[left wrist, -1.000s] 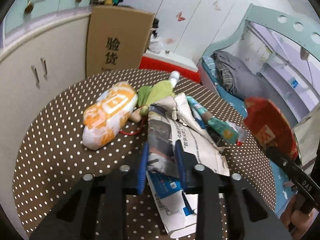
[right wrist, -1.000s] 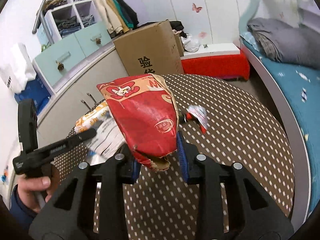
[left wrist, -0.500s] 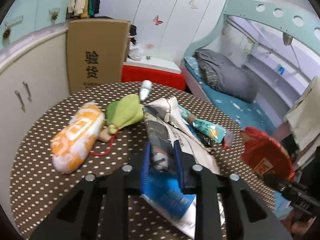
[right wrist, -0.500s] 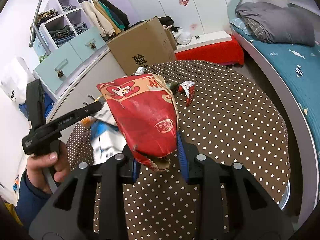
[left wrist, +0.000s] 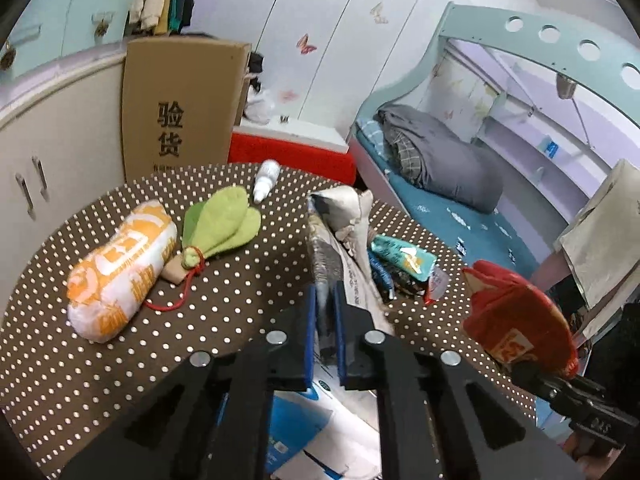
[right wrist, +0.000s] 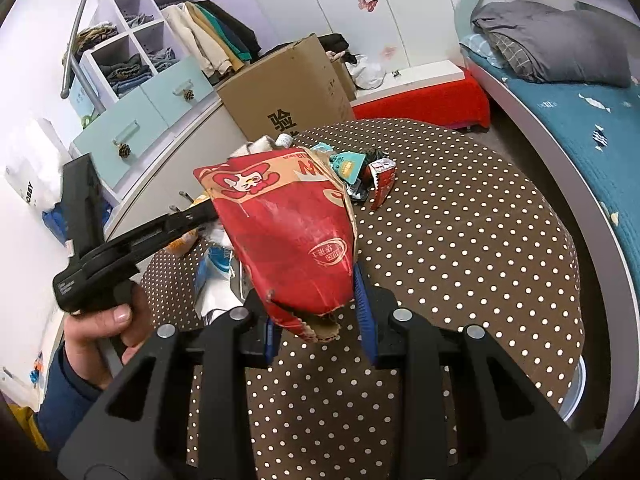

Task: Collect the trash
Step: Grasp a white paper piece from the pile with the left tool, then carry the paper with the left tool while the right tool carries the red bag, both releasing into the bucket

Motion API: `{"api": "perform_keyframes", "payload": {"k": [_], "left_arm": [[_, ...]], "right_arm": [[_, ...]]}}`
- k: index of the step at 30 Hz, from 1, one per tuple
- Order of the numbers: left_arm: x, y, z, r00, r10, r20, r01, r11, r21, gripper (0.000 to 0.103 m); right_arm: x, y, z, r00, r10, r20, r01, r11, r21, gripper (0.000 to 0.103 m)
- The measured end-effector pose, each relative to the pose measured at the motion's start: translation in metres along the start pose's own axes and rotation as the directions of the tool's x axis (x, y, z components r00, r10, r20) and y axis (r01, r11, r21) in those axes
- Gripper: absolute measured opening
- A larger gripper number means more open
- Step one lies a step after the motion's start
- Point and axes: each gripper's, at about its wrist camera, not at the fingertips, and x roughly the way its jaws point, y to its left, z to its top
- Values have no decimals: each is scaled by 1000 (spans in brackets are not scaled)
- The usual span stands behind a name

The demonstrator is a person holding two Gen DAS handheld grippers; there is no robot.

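Observation:
My left gripper (left wrist: 325, 336) is shut on a crumpled newspaper (left wrist: 344, 248) and holds it up over the brown dotted round table (left wrist: 120, 360). My right gripper (right wrist: 318, 320) is shut on a red paper snack bag (right wrist: 288, 232), raised above the table (right wrist: 460, 240). That red bag also shows in the left wrist view (left wrist: 516, 324) at the right. A teal wrapper (left wrist: 400, 254) and a small red wrapper (right wrist: 382, 178) lie on the table near the newspaper. The left gripper body (right wrist: 120, 248) shows in the right wrist view, in a hand.
An orange-and-white packet (left wrist: 120, 272), a green cloth pouch (left wrist: 220, 224) and a small white bottle (left wrist: 266, 180) lie on the table's left and far side. A cardboard box (left wrist: 180, 108), cabinets and a bed (left wrist: 440, 176) surround the table.
The left gripper has lifted the newspaper off the table and pulled it back. The right gripper keeps the red bag and has drawn back from the table's middle.

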Motion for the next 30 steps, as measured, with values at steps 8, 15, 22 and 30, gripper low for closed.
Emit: {"api": "perform_keyframes", "payload": {"k": [8, 15, 22, 30], "left_arm": [[-49, -19, -2, 995, 23, 101, -33, 995, 98, 6], [-74, -47, 2, 989, -31, 144, 12, 991, 132, 6], [-89, -100, 7, 979, -127, 157, 96, 976, 194, 6], [-72, -192, -4, 961, -263, 85, 227, 927, 298, 6]], "right_arm": [[-26, -19, 3, 998, 26, 58, -29, 998, 49, 31], [-56, -33, 8, 992, 29, 121, -39, 996, 79, 31], [-97, -65, 12, 979, -25, 200, 0, 993, 121, 31], [-158, -141, -1, 945, -201, 258, 132, 956, 260, 31]]}}
